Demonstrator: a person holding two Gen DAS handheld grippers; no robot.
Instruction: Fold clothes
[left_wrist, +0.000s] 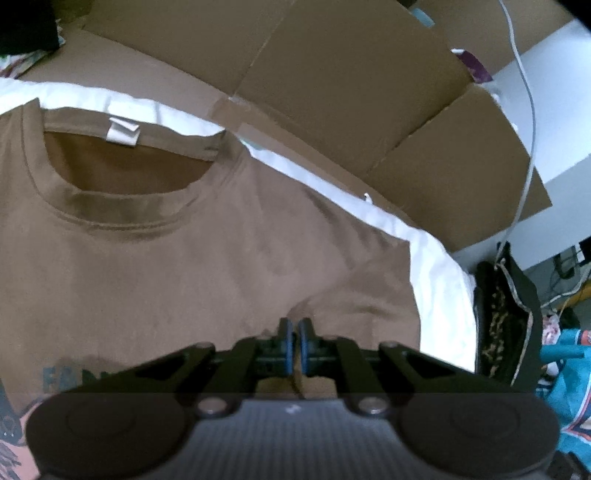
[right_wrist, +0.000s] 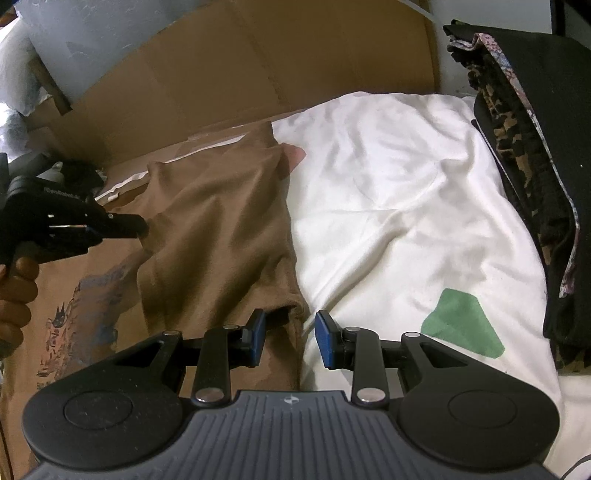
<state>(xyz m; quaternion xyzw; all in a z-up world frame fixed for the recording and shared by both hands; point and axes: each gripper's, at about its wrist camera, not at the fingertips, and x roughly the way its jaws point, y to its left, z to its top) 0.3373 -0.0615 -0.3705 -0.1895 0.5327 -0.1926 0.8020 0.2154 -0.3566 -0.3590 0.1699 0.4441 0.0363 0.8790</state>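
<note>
A brown T-shirt (left_wrist: 184, 258) lies face up on a white sheet (left_wrist: 436, 266), its collar and white label toward the far left. My left gripper (left_wrist: 295, 332) is shut on a raised pinch of the shirt's cloth near its right sleeve. In the right wrist view the same gripper (right_wrist: 142, 227) comes in from the left and holds a fold of the shirt (right_wrist: 221, 229). My right gripper (right_wrist: 290, 338) stands open just short of the sleeve's hem. The hem lies ahead of the gap between its blue pads (right_wrist: 258, 332), and they do not press on it.
Flattened cardboard (right_wrist: 221, 74) leans behind the bed. A pile of dark patterned clothes (right_wrist: 535, 147) sits along the sheet's right edge, with a teal garment (left_wrist: 572, 387) beyond it. A green patch (right_wrist: 461, 325) marks the sheet (right_wrist: 388, 184). A person's hand (right_wrist: 14, 295) grips the left tool.
</note>
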